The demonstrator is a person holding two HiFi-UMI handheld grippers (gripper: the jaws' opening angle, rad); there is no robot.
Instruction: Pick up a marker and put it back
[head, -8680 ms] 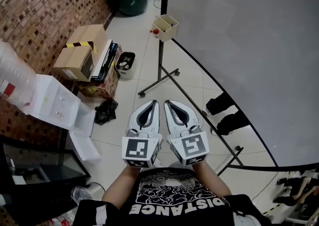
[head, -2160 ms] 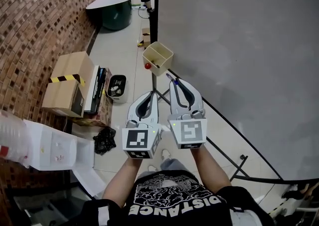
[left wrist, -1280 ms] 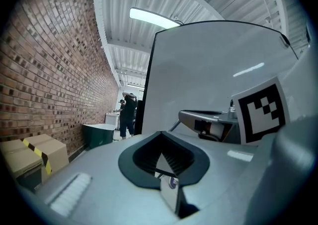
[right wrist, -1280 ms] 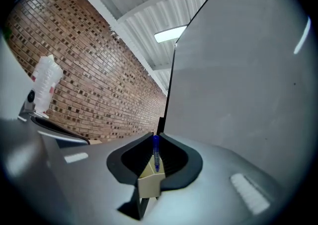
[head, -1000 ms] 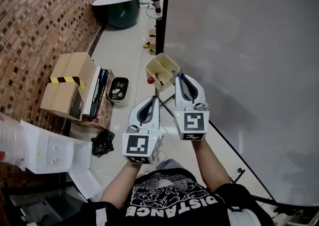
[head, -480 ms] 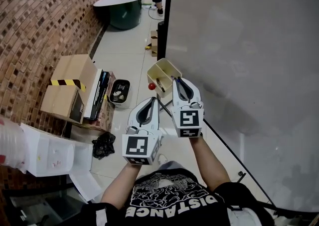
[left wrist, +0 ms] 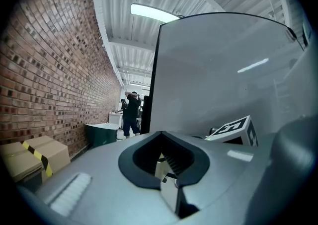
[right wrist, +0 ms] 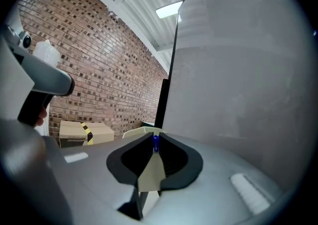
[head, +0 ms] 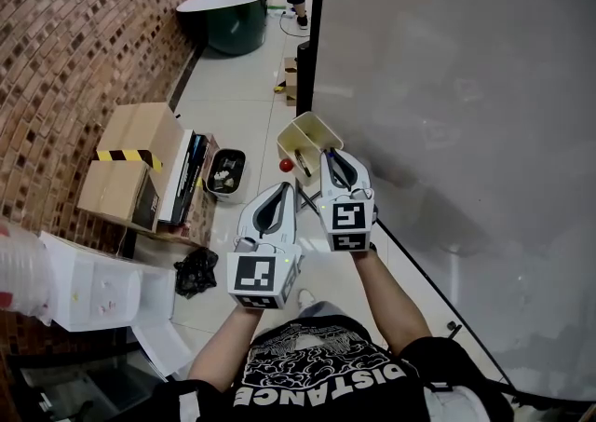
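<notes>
Right gripper: the right gripper (head: 331, 158) has its jaws closed on a slim marker with a blue end (right wrist: 155, 142), which is pinched at the very tips.
Left gripper: the left gripper (head: 284, 190) has its jaws pressed together with nothing between them. It is held just beside the right one and a little nearer the person.
Marker's place: in the right jaws, with its blue end pointing at the cream open-topped plastic bin (head: 300, 129) mounted by the edge of the large grey-white board (head: 447, 85). The jaw tips are at the bin's near rim.
Bin: a small red ball (head: 286, 165) sits at its outer side, and a dark pen-like thing lies inside.
Done: the pick-up, judging by the grip.
Left: getting the marker down into the bin and letting the jaws spread.
</notes>
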